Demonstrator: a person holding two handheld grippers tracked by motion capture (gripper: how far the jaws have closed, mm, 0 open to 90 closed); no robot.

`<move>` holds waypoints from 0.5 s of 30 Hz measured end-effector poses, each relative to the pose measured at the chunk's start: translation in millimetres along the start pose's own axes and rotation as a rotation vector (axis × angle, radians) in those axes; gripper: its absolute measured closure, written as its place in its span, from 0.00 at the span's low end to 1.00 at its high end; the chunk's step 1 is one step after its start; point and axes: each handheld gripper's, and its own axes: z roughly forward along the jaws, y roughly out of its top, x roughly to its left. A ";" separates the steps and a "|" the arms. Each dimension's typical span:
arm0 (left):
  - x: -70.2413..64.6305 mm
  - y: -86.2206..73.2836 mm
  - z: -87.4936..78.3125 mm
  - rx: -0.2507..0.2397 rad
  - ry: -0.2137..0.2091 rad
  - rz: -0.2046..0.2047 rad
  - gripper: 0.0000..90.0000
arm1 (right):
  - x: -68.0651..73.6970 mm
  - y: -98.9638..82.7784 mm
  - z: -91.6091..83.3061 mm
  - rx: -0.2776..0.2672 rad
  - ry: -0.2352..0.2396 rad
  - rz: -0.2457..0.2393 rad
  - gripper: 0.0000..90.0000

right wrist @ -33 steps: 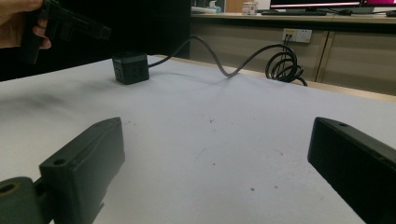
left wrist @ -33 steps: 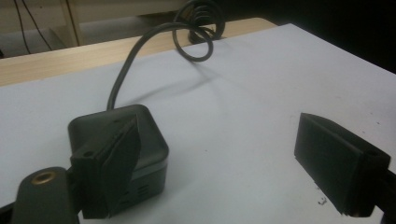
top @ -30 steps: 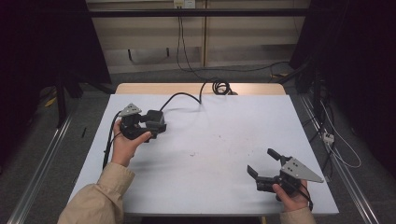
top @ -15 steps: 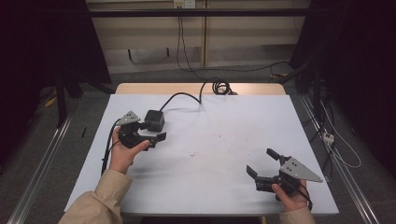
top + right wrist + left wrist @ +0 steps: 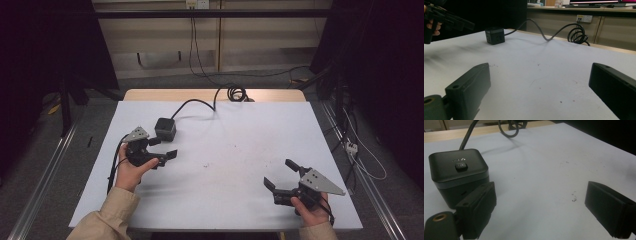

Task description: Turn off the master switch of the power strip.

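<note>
Over the last second we have drawn the left gripper back from the black cube. One second ago it sat right against the cube; half a second ago it was already nearer us; now it is held just in front of the cube and slightly to its left. The cube itself has kept its place on the far left part of the table, with its cable running back to a coil at the far edge. We judge from this that the cube has been set down or let go, and that the left hand is clearing away from it.

The left gripper's jaws stand wide apart and hold nothing; in the left gripper view the cube sits just behind the left-hand jaw, upright, its button on top. The right gripper rests near the front right corner, where it was a second ago, its jaws likewise spread and empty.

The table carries a pale sheet with faint dark specks near its middle. The room around it is dim, with a grey floor, dark drapes at both sides and a wall socket behind.
</note>
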 end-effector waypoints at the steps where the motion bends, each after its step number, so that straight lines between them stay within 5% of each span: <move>1: -0.2 -0.6 -1.1 -0.001 -0.001 0.004 0.11 | 0.1 -0.1 0.1 0.000 0.000 0.000 0.04; 15: -5.4 -12.9 -13.5 -0.003 -0.005 0.008 0.10 | 0.5 -0.1 0.5 0.001 0.004 -0.002 0.04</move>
